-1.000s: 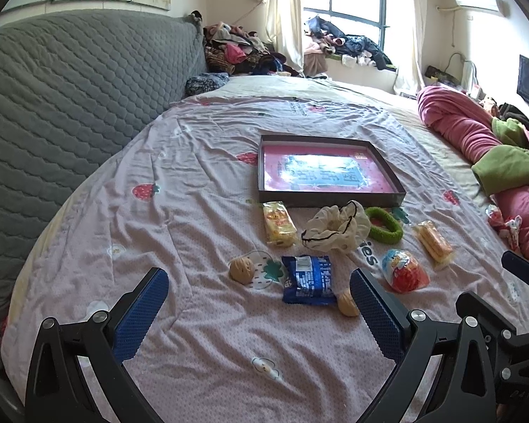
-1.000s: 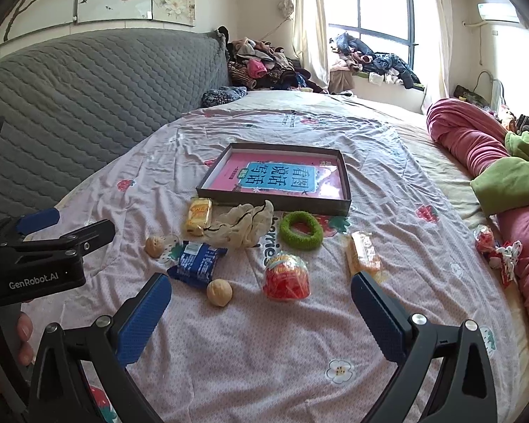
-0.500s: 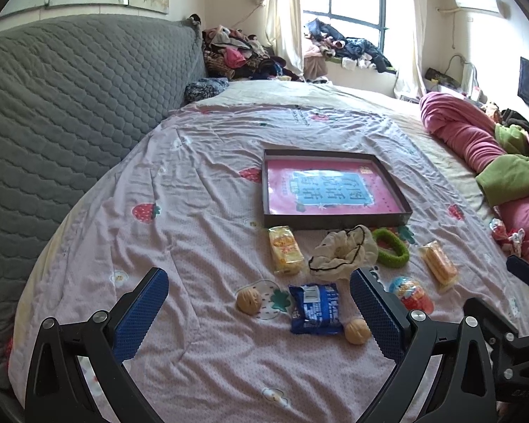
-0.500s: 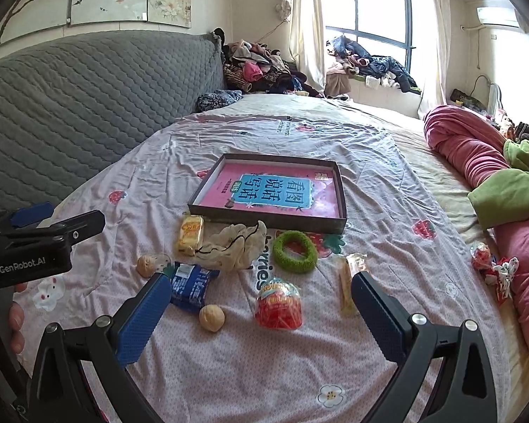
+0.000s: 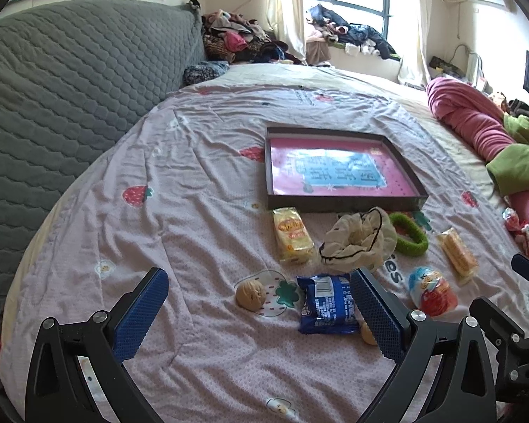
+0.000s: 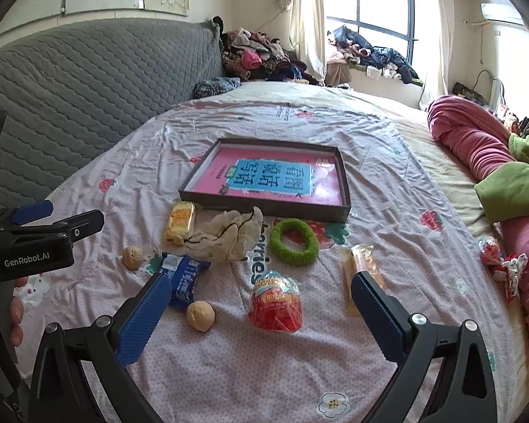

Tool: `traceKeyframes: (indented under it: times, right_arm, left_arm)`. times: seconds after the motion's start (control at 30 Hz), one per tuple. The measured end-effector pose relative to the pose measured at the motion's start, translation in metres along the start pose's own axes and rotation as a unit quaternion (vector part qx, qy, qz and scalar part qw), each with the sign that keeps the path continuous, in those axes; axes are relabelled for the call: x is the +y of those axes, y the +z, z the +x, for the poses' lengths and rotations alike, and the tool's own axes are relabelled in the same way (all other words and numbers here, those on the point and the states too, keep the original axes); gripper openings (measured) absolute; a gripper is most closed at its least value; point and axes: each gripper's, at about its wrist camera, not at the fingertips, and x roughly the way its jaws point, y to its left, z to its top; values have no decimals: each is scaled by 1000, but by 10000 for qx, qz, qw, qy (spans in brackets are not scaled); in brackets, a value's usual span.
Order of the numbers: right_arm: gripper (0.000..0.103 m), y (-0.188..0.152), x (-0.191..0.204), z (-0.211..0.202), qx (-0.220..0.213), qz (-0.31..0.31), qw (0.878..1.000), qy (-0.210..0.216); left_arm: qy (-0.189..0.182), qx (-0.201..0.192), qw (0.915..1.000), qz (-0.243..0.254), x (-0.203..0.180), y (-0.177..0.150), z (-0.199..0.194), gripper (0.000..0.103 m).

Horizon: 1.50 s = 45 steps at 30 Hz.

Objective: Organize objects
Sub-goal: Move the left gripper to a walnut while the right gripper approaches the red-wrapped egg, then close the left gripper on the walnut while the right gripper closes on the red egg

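A dark shallow box (image 5: 342, 205) (image 6: 264, 208) with a pink book inside lies mid-bed. In front of it lie a yellow snack pack (image 5: 292, 234) (image 6: 180, 222), a cream scrunchie (image 5: 358, 243) (image 6: 229, 234), a green hair ring (image 5: 411, 234) (image 6: 293, 241), a wafer pack (image 5: 456, 253) (image 6: 361, 268), a red jelly cup (image 5: 432, 290) (image 6: 275, 305), a blue cookie pack (image 5: 326, 305) (image 6: 185, 278) and two walnuts (image 5: 249, 294) (image 6: 201, 315). My left gripper (image 5: 261, 312) is open above the near walnut and blue pack. My right gripper (image 6: 261, 313) is open above the jelly cup.
The bed has a pink strawberry sheet (image 5: 194, 183). A grey quilted headboard (image 5: 60, 105) stands at the left. A pink and green duvet (image 6: 504, 176) lies along the right. Clothes pile by the window (image 6: 257, 53).
Both grippers have moved forward and lower toward the objects, which now look larger. Nothing on the bed has moved. Both stay open.
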Motion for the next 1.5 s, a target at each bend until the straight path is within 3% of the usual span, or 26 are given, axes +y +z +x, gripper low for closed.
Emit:
traceKeyframes:
  times: [0.77, 1.23, 1.5]
  right_arm:
    - [103, -15, -11, 71, 646, 130, 9976, -226]
    - [102, -16, -16, 91, 780, 184, 9963, -325]
    - [95, -20, -14, 101, 883, 160, 9955, -303]
  left_arm:
    - [120, 505, 9986, 123, 9, -28, 88, 102]
    - [119, 607, 9981, 13, 18, -29, 113, 102]
    - [138, 626, 9979, 5, 19, -31, 117, 100]
